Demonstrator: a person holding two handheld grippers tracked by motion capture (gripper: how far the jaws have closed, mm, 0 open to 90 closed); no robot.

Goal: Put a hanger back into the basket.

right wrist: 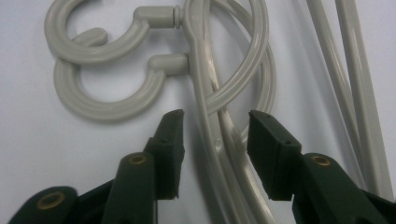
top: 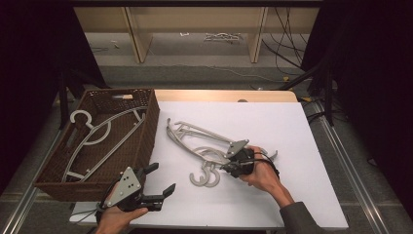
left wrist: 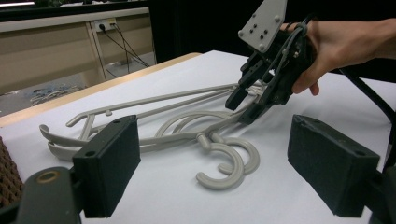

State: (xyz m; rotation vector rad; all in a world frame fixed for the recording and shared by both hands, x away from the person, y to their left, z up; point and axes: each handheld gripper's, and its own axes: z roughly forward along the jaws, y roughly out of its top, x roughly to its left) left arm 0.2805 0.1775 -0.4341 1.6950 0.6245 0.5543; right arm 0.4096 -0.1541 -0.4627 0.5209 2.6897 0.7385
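Two grey plastic hangers (top: 199,134) lie stacked on the white tabletop (top: 292,185), their hooks (top: 207,176) toward the front. My right gripper (top: 225,167) is lowered over their necks, just right of the hooks. In the right gripper view its jaws (right wrist: 215,126) straddle the hangers' arms (right wrist: 210,93) below the two hooks (right wrist: 107,51), with small gaps to the pads on both sides. My left gripper (top: 163,178) is held at the front left, open and with nothing in it. Its view looks between its wide jaws (left wrist: 212,135) at the hooks (left wrist: 229,163) and the right gripper (left wrist: 245,107).
A brown wicker basket (top: 146,141) stands at the table's left and holds more grey hangers (top: 97,134). The left gripper is close to its front right corner. Behind the table are a wooden edge (top: 219,95), floor cables and furniture legs.
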